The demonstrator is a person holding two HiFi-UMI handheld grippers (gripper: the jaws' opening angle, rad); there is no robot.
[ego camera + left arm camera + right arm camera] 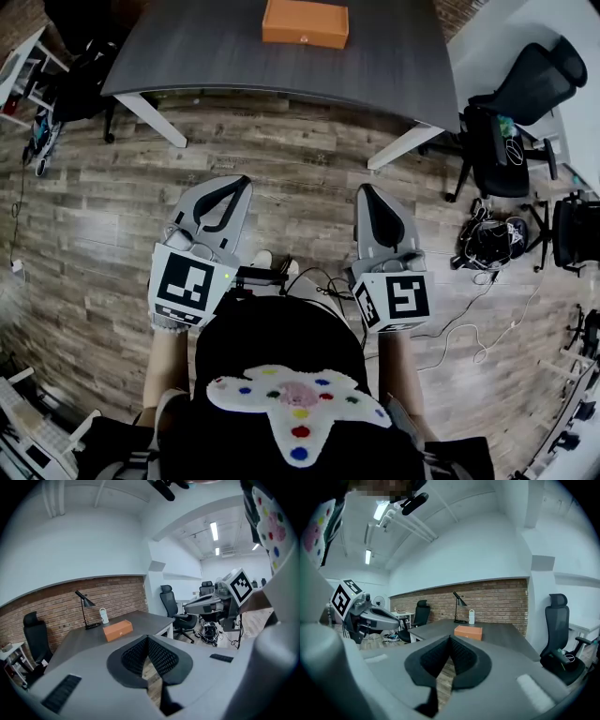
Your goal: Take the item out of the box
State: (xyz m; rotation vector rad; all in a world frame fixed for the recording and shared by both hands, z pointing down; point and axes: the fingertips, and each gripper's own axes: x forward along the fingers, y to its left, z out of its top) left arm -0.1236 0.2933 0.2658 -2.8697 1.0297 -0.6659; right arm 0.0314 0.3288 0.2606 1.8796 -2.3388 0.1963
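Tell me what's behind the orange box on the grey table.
Behind the orange box, toward the brick wall, stand a black desk lamp and a small white container. The box is shut, so its contents are hidden.

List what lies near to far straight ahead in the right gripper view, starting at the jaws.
right gripper, shut with nothing in it → grey table → orange box → desk lamp → brick wall
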